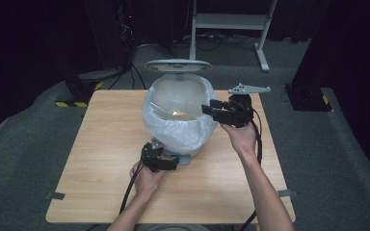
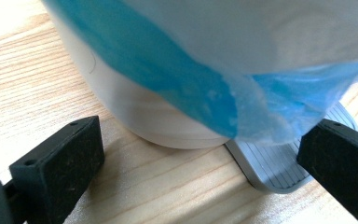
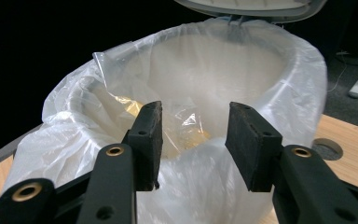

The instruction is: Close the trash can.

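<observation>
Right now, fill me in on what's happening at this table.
A person works a small white pedal bin lined with a translucent plastic bag on a wooden table. The left gripper, jaws open, sits low at the bin's grey foot pedal. The bin's lid stands raised. The right gripper, jaws open, hovers at the bin's rim above a yellowish wrapper inside.

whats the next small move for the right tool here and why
Probably draw the right tool back from the bin: its jaws stand open and empty over the rim, a yellowish wrapper already lies in the liner, and the lid is up, with the left tool at the pedal.
</observation>
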A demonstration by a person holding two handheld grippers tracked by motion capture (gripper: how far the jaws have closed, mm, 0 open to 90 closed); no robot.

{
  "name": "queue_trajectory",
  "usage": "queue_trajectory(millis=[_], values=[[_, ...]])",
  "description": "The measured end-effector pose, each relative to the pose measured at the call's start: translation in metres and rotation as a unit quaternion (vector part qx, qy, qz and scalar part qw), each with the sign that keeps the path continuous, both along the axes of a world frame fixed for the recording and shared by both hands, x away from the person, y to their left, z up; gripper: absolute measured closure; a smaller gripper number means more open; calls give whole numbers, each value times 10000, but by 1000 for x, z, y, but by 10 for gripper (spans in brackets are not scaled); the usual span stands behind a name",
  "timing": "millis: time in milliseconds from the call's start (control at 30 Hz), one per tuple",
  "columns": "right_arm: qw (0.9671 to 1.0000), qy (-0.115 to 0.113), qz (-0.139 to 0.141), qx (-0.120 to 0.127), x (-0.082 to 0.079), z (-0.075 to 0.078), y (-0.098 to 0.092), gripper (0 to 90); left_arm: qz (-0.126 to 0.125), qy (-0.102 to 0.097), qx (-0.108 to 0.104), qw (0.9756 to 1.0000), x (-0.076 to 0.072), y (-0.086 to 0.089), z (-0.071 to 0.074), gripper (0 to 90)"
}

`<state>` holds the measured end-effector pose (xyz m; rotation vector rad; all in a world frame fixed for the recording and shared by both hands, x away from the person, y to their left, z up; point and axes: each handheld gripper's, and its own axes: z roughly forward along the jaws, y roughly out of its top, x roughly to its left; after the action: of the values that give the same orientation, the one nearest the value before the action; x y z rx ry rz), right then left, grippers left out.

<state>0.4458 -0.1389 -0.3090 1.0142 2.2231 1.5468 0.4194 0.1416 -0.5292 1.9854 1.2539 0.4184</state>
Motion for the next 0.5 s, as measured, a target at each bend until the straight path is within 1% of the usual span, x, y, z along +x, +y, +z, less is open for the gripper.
queue_trajectory(millis=[67, 233, 400, 500], values=[[10000, -31, -30, 1, -2, -1, -3, 537, -1, 1, 0, 10000, 0, 0, 0, 6], [9997, -104, -168, 109, -8, -4, -14, 508, 5, 0, -26, 10000, 0, 0, 0, 7], [9993, -125, -275, 207, -13, -10, -24, 492, 8, -1, -35, 10000, 0, 0, 0, 7], [9990, -183, -338, 244, -17, -14, -30, 490, 11, -3, -36, 10000, 0, 0, 0, 7]])
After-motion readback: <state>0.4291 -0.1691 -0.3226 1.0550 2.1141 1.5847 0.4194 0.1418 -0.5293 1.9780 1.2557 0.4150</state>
